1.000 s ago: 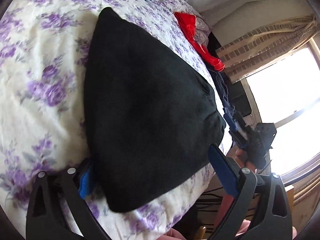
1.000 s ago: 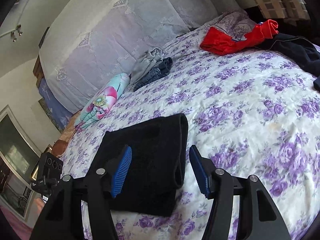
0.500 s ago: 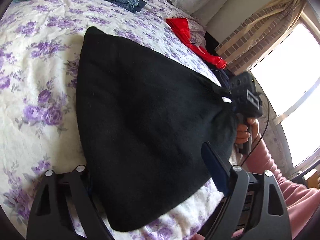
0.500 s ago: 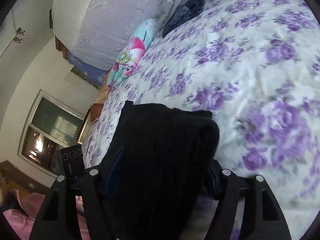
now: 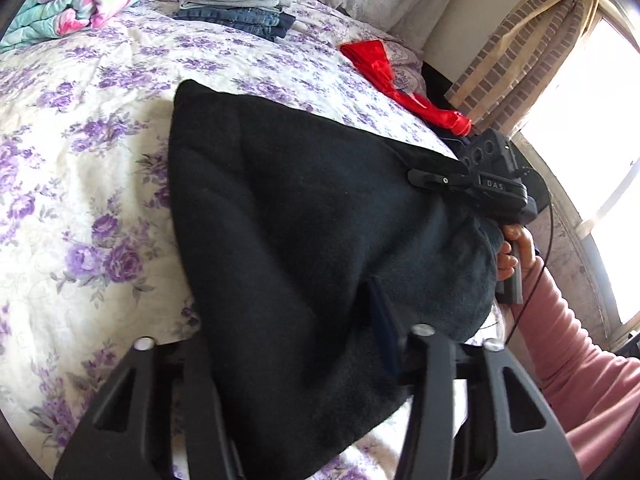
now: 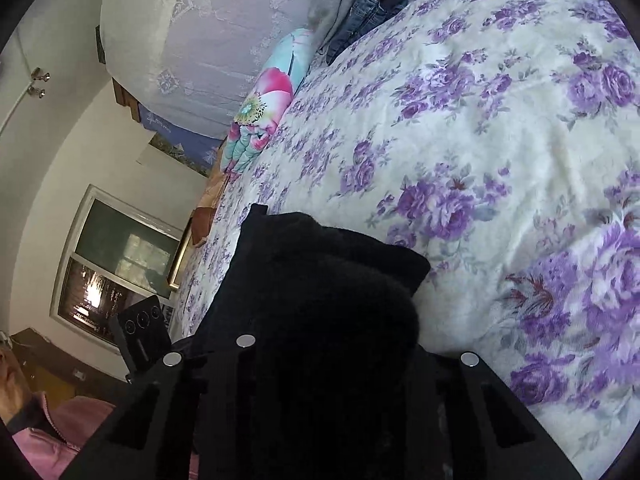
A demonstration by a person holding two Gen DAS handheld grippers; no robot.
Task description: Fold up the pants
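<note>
Left wrist view shows the black fleece pants [image 5: 304, 240], folded into a thick, roughly triangular slab, lying on the cream bedspread printed with purple flowers [image 5: 80, 184], their far corner pointing toward 11 o'clock and their near edge hanging over the mattress rim at 6 o'clock. Open quilt lies from 8 to 12 o'clock of the pants. The left gripper [image 5: 296, 344] has the near edge of the fleece between its jaws, clenched on it; one blue pad [image 5: 386, 328] presses the nap, the other is hidden under the cloth. At 3 o'clock the right gripper [image 5: 436, 179] bites the side edge of the pants, a pink-sleeved hand [image 5: 514, 250] behind it. Only this view shows the crumpled red garment [image 5: 400, 88] at 1 o'clock, near the brick-patterned curtain [image 5: 516, 52], and the flat stack of grey and denim clothes [image 5: 240, 4] at 12 o'clock. Right wrist view alone shows the bunched fleece filling the right gripper's jaws, which are closed on it, a smooth rolled floral blanket [image 6: 264, 112] at 11 o'clock, a lace-covered headboard [image 6: 200, 32], and broad bare quilt from 12 to 4 o'clock.
</note>
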